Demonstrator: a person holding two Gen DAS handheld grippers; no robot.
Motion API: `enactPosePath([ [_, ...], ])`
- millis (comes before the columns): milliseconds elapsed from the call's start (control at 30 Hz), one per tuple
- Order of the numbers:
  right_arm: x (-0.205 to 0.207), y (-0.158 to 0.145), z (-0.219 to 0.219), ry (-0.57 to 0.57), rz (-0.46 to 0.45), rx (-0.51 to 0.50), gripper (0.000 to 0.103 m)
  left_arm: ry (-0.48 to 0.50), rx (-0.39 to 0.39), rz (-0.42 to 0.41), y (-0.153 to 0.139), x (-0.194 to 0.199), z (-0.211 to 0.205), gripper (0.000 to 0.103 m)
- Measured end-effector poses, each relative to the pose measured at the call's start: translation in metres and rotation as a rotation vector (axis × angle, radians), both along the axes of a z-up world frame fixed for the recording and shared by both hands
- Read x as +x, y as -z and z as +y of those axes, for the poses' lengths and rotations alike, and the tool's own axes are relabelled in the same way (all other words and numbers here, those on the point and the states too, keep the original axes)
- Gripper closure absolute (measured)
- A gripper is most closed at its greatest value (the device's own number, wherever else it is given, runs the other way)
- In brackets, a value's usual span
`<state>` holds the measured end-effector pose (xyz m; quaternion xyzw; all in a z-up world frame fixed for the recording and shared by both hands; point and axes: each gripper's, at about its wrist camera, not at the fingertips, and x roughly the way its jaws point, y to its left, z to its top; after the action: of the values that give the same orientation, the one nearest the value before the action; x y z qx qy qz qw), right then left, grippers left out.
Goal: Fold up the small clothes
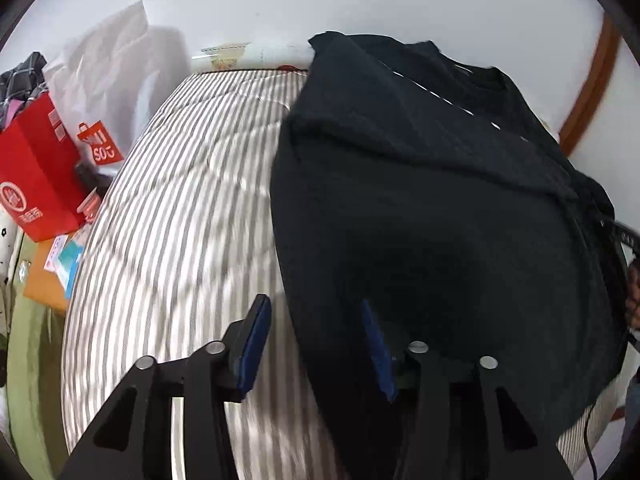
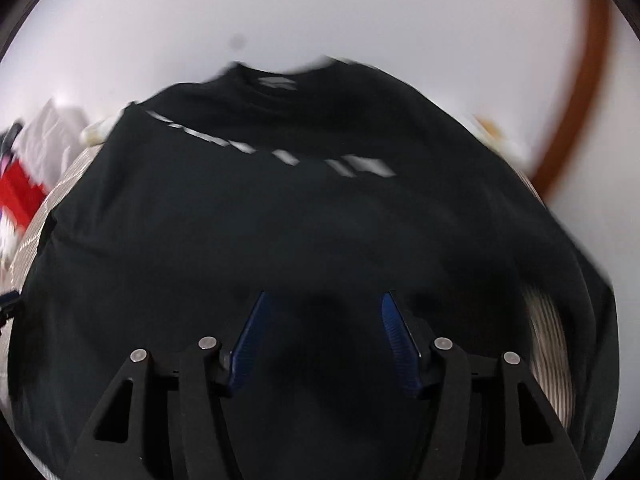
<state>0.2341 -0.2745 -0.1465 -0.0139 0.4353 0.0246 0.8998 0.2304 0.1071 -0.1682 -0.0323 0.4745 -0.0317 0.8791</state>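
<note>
Left wrist view
- Left tongs (image 1: 316,312): parted about halfway, blue pads facing each other with nothing pinched between them. The left pad stands over the striped cover, the right pad over the garment's near left edge.
- Black shirt (image 1: 440,208): lies spread on the right half of the bed, collar toward the far wall, a line of small white marks running across the chest. One part is folded over near the top left, which gives a raised diagonal edge. Its left border runs down between the two pads.
- Bed (image 1: 180,220): covered in a grey and white striped quilt, bare on the left half.
- Red box (image 1: 36,176): stands just beside the bed's left edge, with a white plastic bag (image 1: 108,80) behind it and an orange sheet (image 1: 44,280) nearer the camera.
- Wall (image 1: 360,0): plain white, with a brown curved trim at the far right.

Right wrist view
- Right tongs (image 2: 326,306): spread wider than halfway, gripping nothing. Both blue pads hang above the dark cloth; whether they touch it I cannot tell.
- Black shirt (image 2: 300,220): fills most of the frame, blurred, neck opening at the top, white lettering smeared across the chest.
- Bed (image 2: 548,340): striped cover shows only at the right and left margins.
</note>
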Motion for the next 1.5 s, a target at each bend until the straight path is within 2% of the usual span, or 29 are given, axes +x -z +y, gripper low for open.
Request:
enactPosePath([
  [67,-0.035,0.009,-0.027,0.057,0.016,0.012,0.041,0.013,-0.005,-0.002,0.001,-0.018,-0.004,0.053],
  [233,-0.107,0.034,-0.054,0.136,0.039,-0.073,0.038,0.033,-0.002,0.012,0.007,-0.053,-0.014,0.053],
  [400,-0.158,0.047,-0.070,0.166,0.026,-0.048,0.034,0.030,0.026,-0.013,0.008,-0.074,-0.024,0.052],
  [567,-0.183,0.053,-0.074,0.178,0.039,0.038,0.034,0.029,0.021,-0.050,0.010,-0.084,-0.032,0.054],
  [600,-0.183,0.055,-0.071,0.182,0.034,0.052,0.040,0.022,0.024,-0.057,0.009,-0.086,-0.032,0.063],
  [633,-0.188,0.054,-0.070,0.181,0.018,0.060,0.059,0.025,0.017,-0.056,0.009,-0.088,-0.034,0.080],
  [667,-0.192,0.053,-0.068,0.155,0.002,0.074,0.069,0.026,0.000,-0.053,0.007,-0.089,-0.033,0.083],
  [700,-0.195,0.051,-0.066,0.143,-0.012,0.071,0.085,0.018,-0.009,-0.055,0.007,-0.092,-0.033,0.089],
  [733,-0.196,0.048,-0.064,0.146,-0.026,0.059,0.092,0.010,-0.023,-0.054,0.007,-0.092,-0.031,0.094],
  [867,-0.203,0.041,-0.070,0.154,-0.034,0.117,0.094,-0.003,-0.095,-0.045,0.003,-0.101,-0.020,0.095],
  [1067,-0.226,0.036,-0.070,0.142,-0.044,0.141,0.094,0.034,-0.051,-0.076,-0.006,-0.138,-0.023,0.095],
  [1233,-0.246,0.034,-0.064,0.128,-0.038,0.139,0.094,0.042,-0.055,-0.062,-0.006,-0.168,-0.018,0.095],
  [1367,-0.257,0.034,-0.057,0.105,-0.024,0.115,0.094,0.049,-0.042,-0.054,-0.002,-0.178,-0.018,0.094],
  [1433,-0.254,0.034,-0.053,0.094,-0.008,0.091,0.086,0.048,-0.032,-0.045,-0.001,-0.176,-0.018,0.090],
  [1467,-0.248,0.033,-0.051,0.085,0.001,0.074,0.086,0.040,-0.032,-0.035,-0.001,-0.174,-0.018,0.089],
  [1500,-0.247,0.030,-0.051,0.085,-0.002,0.061,0.080,0.032,-0.039,-0.030,-0.002,-0.171,-0.017,0.086],
])
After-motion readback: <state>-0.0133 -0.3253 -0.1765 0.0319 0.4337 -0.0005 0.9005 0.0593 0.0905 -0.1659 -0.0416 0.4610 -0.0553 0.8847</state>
